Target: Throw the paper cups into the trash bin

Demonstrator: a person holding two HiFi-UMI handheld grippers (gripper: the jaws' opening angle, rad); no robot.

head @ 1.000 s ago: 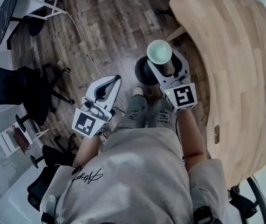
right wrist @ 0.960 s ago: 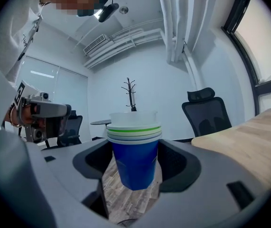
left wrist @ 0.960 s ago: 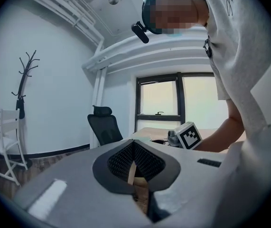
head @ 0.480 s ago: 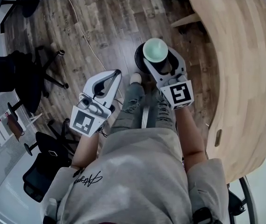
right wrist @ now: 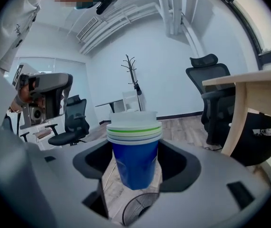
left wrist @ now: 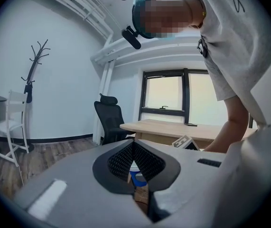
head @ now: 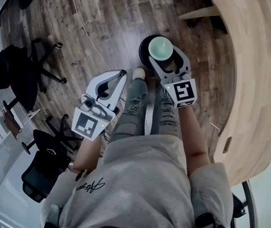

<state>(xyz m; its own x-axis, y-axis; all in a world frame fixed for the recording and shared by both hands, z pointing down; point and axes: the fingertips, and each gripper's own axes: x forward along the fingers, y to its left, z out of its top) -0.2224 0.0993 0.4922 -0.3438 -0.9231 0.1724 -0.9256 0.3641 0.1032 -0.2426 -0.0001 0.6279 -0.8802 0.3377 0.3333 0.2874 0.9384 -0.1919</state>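
A stack of blue paper cups (right wrist: 134, 151) with pale rims stands upright between my right gripper's jaws. In the head view the cups (head: 160, 47) hang right above the round black trash bin (head: 143, 58) on the floor, with my right gripper (head: 162, 56) shut on them. The bin's rim (right wrist: 136, 209) shows just below the cups in the right gripper view. My left gripper (head: 120, 76) hangs lower left, beside the person's legs, shut and empty. In the left gripper view its tips (left wrist: 133, 144) meet, and the blue cups (left wrist: 137, 177) show through the gap.
A curved wooden table (head: 258, 56) runs along the right. Black office chairs (head: 16, 70) (head: 45, 165) stand at the left on the wood floor, and a thin cable (head: 85, 32) crosses it. The person's legs (head: 140, 108) stand just behind the bin. A coat stand (right wrist: 134, 80) is far off.
The person has stepped toward the bin. The right gripper with the cups has moved from beside the bin to directly over it. The left gripper stays shut and has hardly moved.
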